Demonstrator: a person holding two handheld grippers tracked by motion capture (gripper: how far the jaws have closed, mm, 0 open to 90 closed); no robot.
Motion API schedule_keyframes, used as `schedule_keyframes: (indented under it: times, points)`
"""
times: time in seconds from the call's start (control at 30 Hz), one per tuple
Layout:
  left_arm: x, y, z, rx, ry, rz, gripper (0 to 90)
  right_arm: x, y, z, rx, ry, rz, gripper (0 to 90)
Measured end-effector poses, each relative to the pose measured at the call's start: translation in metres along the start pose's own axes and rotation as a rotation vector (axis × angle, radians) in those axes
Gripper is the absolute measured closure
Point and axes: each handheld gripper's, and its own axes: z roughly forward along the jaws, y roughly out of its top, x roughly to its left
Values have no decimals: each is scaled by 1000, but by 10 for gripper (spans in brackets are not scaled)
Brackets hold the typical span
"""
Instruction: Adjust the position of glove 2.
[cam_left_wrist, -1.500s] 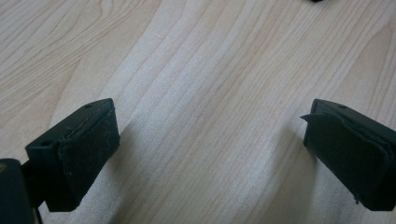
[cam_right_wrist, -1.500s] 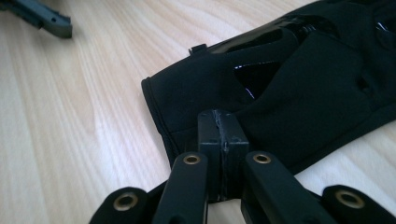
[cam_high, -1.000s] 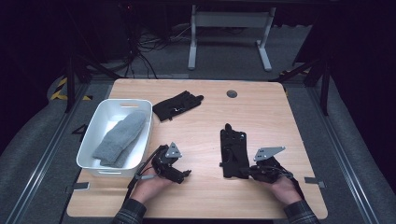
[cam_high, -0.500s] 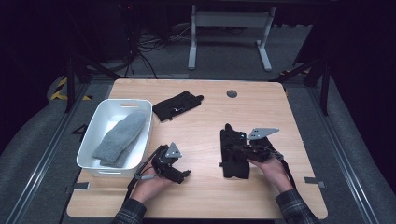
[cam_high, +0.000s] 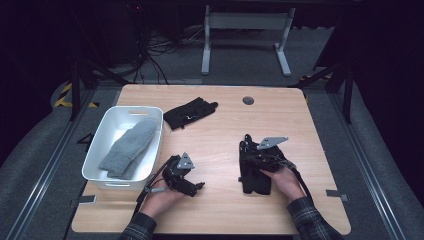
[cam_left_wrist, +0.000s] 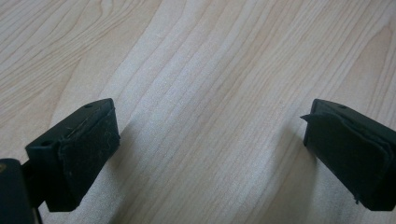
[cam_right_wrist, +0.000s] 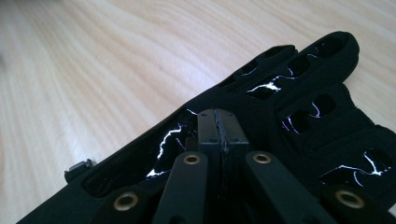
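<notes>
A black glove with thin white lightning lines lies flat on the wooden table, right of centre. My right gripper is over it, held in a hand at the right. In the right gripper view its jaws are shut pad to pad just above the glove's back; no fabric shows between them. A second black glove lies farther back, left of centre. My left gripper rests at the front left, and its jaws stand open over bare wood.
A white bin at the left edge holds a grey sock. A round grey cap sits in the tabletop at the back. Dark floor, cables and a metal stand lie beyond the far edge.
My right gripper has moved left and away from the person, onto the near glove. The left gripper and the other things have kept still.
</notes>
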Motion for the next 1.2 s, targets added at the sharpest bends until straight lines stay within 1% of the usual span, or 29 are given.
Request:
schedule_keyframes:
  times: [0.07, 0.13, 0.27, 0.3, 0.33, 0.43, 0.47, 0.5, 0.63, 0.67, 0.7, 0.73, 0.77, 0.8, 0.83, 0.87, 0.9, 0.93, 0.97, 1.0, 1.03, 1.07, 1.1, 1.13, 1.2]
  points:
    - [0, 0, 0, 0, 0, 0, 38, 2, -7, -7, 3, -4, 8, 900]
    - [0, 0, 0, 0, -1, -1, 38, 4, -15, -15, 0, 9, 24, 900]
    - [0, 0, 0, 1, 0, 0, 38, 9, -30, -29, 7, 15, 29, 900]
    - [0, 0, 0, 1, 0, 0, 38, 9, -30, -29, 7, 15, 29, 900]
    - [0, 0, 0, 1, 0, 0, 38, 13, -37, -37, 9, 19, 29, 900]
    - [0, 0, 0, 1, 1, 0, 38, 17, -42, -41, 8, 18, 29, 900]
    - [0, 0, 0, 1, 1, -4, 38, 22, -46, -46, 16, 11, 19, 900]
    - [0, 0, 0, 1, 1, -4, 38, 24, -48, -48, 17, 11, 14, 900]
    - [0, 0, 0, 0, 2, -4, 38, 25, -49, -52, 10, 11, 6, 890]
    - [0, 0, 0, 0, 3, -4, 38, 23, -46, -56, -22, -4, 8, 790]
    - [0, 0, 0, 0, 2, -4, 37, 20, -45, -59, -43, -14, 13, 734]
    - [0, 0, 0, 0, 2, -5, 37, 16, -44, -63, -64, -26, 32, 692]
    - [0, 0, 0, 1, 1, -3, 36, 12, -44, -66, -77, -37, 45, 664]
    - [0, 0, 0, 1, 1, -3, 32, 12, -44, -66, -77, -37, 45, 664]
    - [0, 0, 0, 6, 0, 2, 32, 9, -45, -68, -82, -59, 53, 610]
    - [0, 0, 0, 9, -2, 3, 18, 0, -49, -72, -91, -94, 76, 539]
    - [0, 0, 0, 12, -2, 6, 14, -5, -51, -74, -94, -107, 90, 500]
    - [0, 0, 0, 12, -2, 6, 12, -5, -51, -74, -94, -107, 90, 500]
    - [0, 1, 0, 13, -1, 9, 12, -13, -55, -78, -94, -140, 107, 458]
    - [0, 1, 0, 13, -1, 9, 11, -17, -57, -79, -93, -156, 117, 417]
    - [0, 1, 0, 13, -1, 8, 11, -17, -57, -79, -93, -156, 117, 417]
    - [0, 1, 1, 13, -1, 7, 10, -21, -60, -80, -95, -178, 128, 384]
    - [0, 1, 1, 13, -1, 6, 9, -26, -62, -82, -96, -192, 141, 379]
    - [0, 1, 1, 13, 0, 6, 8, -30, -64, -84, -100, -219, 153, 360]
    - [0, 1, 1, 13, 0, 6, 7, -38, -69, -87, -107, -247, 173, 343]
